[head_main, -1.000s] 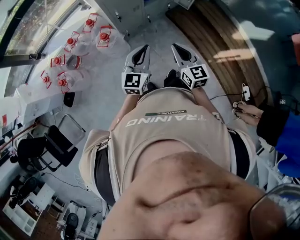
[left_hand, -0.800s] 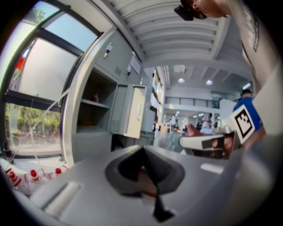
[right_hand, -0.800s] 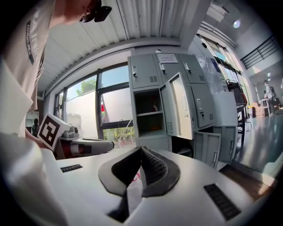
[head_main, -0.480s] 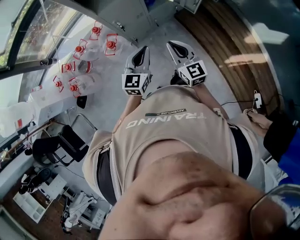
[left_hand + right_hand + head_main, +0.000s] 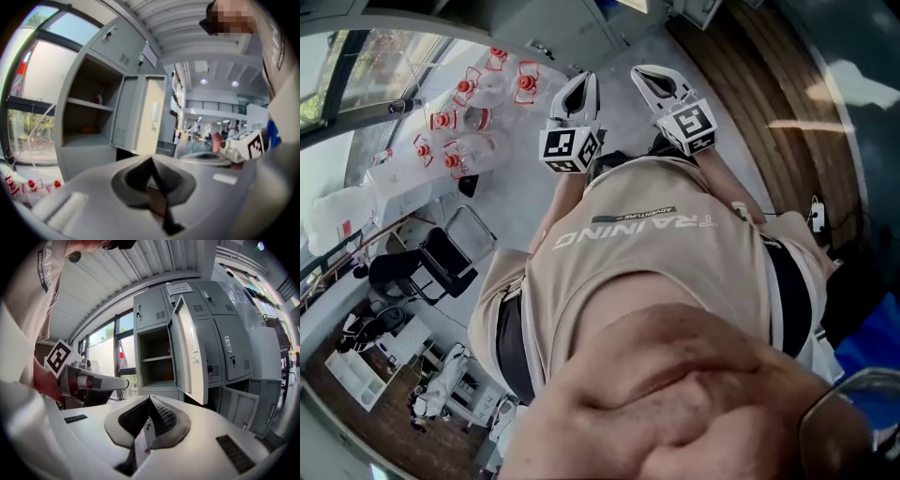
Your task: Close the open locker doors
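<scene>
A bank of grey lockers (image 5: 206, 329) stands ahead. One tall door (image 5: 190, 350) hangs open off a shelved compartment (image 5: 154, 359), and a lower door (image 5: 241, 406) is also swung open at the right. In the left gripper view the same open door (image 5: 140, 112) and its compartment (image 5: 86, 115) show. My left gripper (image 5: 581, 82) and right gripper (image 5: 642, 73) are held side by side in front of my chest, both shut on nothing and well short of the lockers. The left gripper's jaws (image 5: 151, 161) and the right gripper's jaws (image 5: 150, 399) meet at their tips.
Several clear water jugs with red caps (image 5: 459, 122) stand on the floor at the left, by the window. A black chair (image 5: 431, 262) and cluttered desks lie behind me at the left. A wooden floor strip (image 5: 769, 94) runs along the right.
The whole head view has shifted: the jugs and lockers have slid across the frame as I moved over the floor. Both grippers stay shut and sit a little higher in the frame.
</scene>
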Demonstrator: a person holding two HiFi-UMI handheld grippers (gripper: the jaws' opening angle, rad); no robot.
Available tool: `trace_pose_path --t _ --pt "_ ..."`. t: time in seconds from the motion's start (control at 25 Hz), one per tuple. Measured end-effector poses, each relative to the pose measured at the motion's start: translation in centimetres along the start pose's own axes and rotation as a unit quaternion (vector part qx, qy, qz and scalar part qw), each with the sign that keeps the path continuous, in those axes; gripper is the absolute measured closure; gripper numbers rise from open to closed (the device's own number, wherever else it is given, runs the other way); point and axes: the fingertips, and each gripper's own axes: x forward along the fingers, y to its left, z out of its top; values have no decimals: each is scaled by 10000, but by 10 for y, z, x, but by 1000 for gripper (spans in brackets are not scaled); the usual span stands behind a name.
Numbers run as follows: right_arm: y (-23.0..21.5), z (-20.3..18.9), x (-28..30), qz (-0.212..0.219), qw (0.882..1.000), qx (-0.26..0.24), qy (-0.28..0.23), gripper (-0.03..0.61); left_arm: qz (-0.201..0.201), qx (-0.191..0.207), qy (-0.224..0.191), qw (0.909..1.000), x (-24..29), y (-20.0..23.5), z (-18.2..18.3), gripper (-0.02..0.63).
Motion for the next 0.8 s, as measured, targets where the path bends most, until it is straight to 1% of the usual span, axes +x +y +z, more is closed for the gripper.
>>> trace_pose_path --t 0.16,0.24,0.32,0.44,0.52,0.64,0.72,0.8 --pt "-10 -14 9 262 9994 146 168 565 15 -2 120 9999 13 4 -6 615" --pt "-12 -20 19 364 9988 168 298 565 -76 106 178 9998 19 8 -9 615" --pt "-14 -17 31 351 9988 100 334 565 -190 280 201 9992 26 17 -10 615" --pt "-26 -7 46 55 9992 63 388 565 -393 366 148 9984 43 31 -6 615" --pt "-38 0 52 -187 9989 99 412 565 -591 383 11 9975 55 37 5 615" --pt "-54 2 57 -431 9981 180 409 565 -863 539 -188 9946 73 45 20 615" --pt "-68 3 60 -689 9964 142 473 565 -977 552 -220 9934 83 53 22 615" --pt "-84 9 62 -969 9944 40 424 563 -1077 702 -196 9915 91 59 20 615"
